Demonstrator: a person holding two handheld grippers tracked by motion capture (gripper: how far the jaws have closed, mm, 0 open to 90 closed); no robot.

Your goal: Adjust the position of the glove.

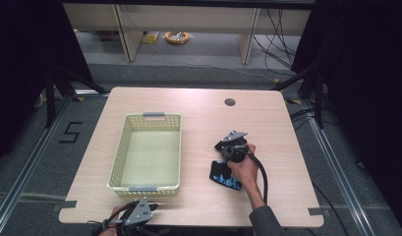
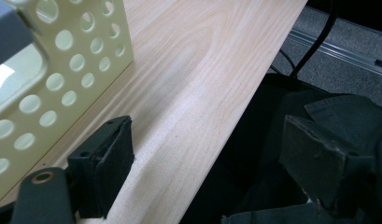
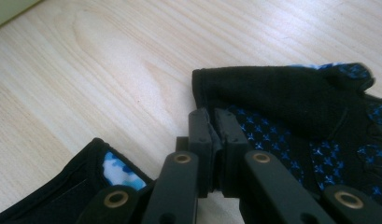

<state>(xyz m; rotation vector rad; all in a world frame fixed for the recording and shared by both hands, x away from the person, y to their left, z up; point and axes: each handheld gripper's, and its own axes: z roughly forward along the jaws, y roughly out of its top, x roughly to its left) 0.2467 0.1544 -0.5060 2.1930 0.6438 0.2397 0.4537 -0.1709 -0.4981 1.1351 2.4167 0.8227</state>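
Right gripper view: black glove (image 3: 272, 93), blue star-print palm, flat on table (image 3: 109, 70).

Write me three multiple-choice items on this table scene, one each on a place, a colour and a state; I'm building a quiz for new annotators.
1. In the high view, where is the perforated basket relative to the gloves?
A. To their left
B. To their right
C. On top of them

2. What colour are the gloves?
A. Plain white
B. Black with a blue pattern
C. Red and yellow

3. How do the left gripper's jaws stand?
A. Shut on the basket's handle
B. Shut on a glove
C. Open, with nothing between them

Answers:
1 A: the basket sits on the left half of the table, the gloves on the right half.
2 B: the right gripper view shows black fabric with blue print.
3 C: the left gripper view shows a wide gap between the jaws, over the table's edge.
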